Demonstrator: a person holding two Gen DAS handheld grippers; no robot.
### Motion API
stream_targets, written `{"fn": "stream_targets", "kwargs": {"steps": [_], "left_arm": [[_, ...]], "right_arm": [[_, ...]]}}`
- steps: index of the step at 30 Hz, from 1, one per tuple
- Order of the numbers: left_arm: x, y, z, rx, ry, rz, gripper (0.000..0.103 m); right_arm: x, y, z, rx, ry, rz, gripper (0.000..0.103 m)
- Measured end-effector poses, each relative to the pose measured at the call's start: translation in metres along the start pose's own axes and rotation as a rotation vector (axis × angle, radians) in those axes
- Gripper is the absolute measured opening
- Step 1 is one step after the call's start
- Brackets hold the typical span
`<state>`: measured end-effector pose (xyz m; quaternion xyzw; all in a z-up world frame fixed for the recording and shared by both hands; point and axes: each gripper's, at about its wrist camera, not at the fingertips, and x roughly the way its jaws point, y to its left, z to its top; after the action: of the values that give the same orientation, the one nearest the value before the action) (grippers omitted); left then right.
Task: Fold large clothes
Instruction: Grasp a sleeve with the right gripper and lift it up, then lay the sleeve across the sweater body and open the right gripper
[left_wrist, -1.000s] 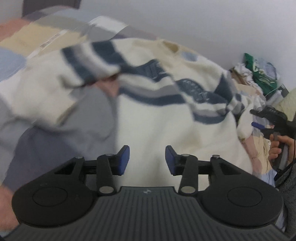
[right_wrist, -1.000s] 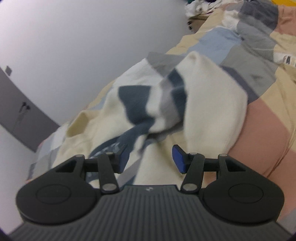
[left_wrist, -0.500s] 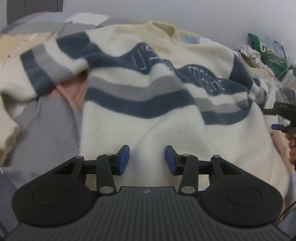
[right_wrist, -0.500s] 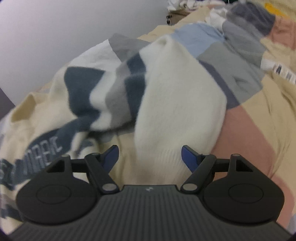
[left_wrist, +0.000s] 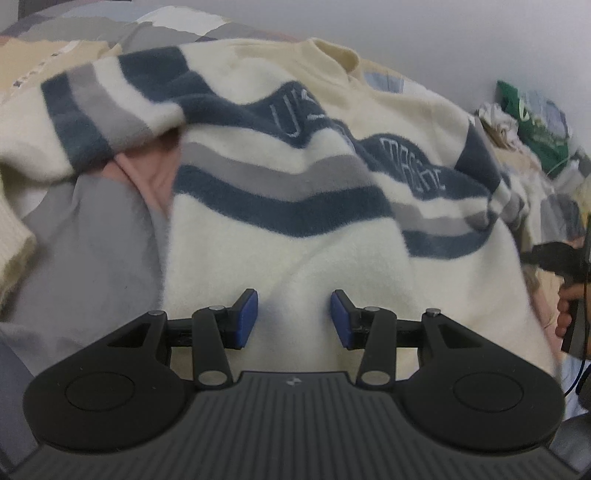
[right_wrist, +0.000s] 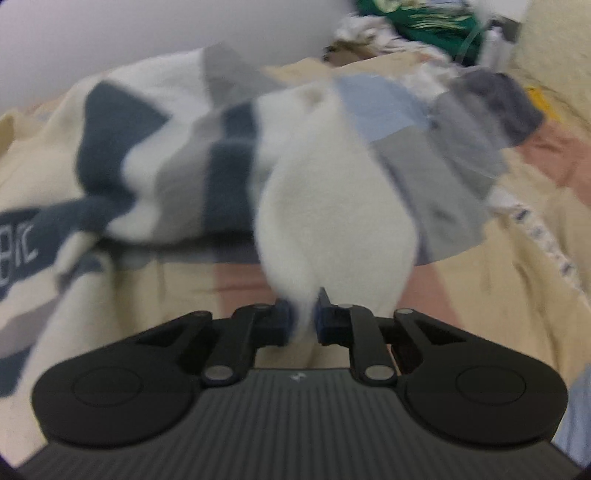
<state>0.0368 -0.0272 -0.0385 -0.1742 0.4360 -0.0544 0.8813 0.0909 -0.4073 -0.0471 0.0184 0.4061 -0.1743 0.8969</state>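
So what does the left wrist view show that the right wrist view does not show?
Only the left wrist view shows the sweater's whole striped front with its collar, the open left gripper over the hem, and the person's other hand at the right edge. Only the right wrist view shows the right gripper closing, with the white sleeve pinched between its pads. Both share the sweater, the patchwork bedcover and the green clothes pile.

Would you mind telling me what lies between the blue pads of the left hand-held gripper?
Only the cream lower body of the striped sweater, unpinched, lies between the open left hand-held gripper pads, seen in the left wrist view.
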Motion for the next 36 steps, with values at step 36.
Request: {"fn": "stream_targets", "kwargs": {"steps": [36], "left_arm": [[-0.106,0.099,0.003,-0.267,-0.297,-0.214,0.059]], "right_arm": [[-0.334,0.205,0.012,-0.365,-0.211,0.759,0.015]]}}
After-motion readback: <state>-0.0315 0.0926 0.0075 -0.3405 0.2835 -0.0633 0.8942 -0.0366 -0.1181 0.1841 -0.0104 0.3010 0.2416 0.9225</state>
